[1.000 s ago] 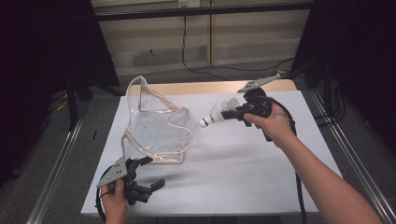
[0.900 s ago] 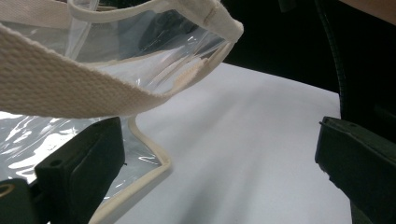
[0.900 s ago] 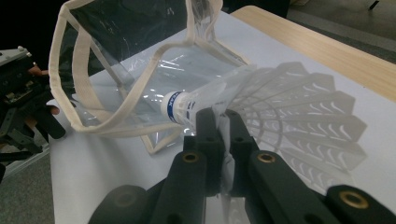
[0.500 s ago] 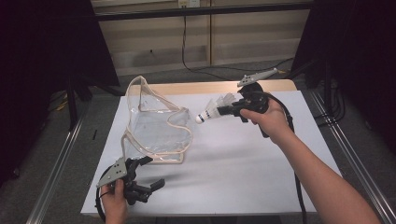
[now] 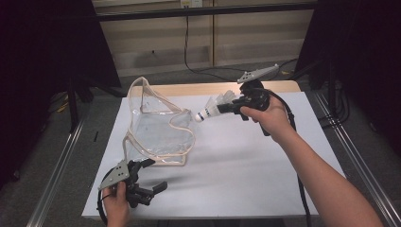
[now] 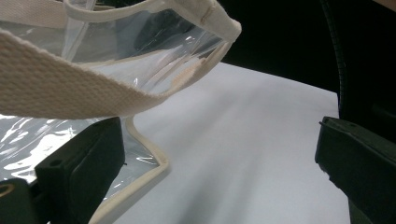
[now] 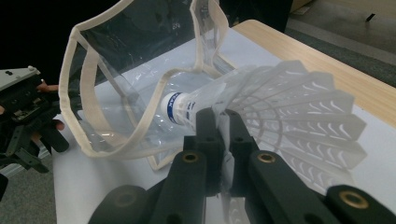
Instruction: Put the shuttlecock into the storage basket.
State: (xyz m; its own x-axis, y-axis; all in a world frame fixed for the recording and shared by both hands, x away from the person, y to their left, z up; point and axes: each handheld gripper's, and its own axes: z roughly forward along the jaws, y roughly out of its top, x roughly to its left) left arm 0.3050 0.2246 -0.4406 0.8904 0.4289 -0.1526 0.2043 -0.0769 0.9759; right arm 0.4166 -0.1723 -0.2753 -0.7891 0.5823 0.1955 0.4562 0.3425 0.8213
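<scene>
Here the clear bag point(image 5: 158, 127) gapes empty; right gripper point(image 5: 226, 107) jaws pinch a shuttlecock point(image 5: 213, 108).

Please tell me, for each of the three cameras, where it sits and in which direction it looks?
High view: above the person's side, looking forward and down on the table; both forearms, left tool, right tool.
Left tool view: on the left tool, looking between its open jaws at the clear bag.
Right tool view: on the right tool, pinching the shuttlecock toward the bag.
All share the bag.
</scene>
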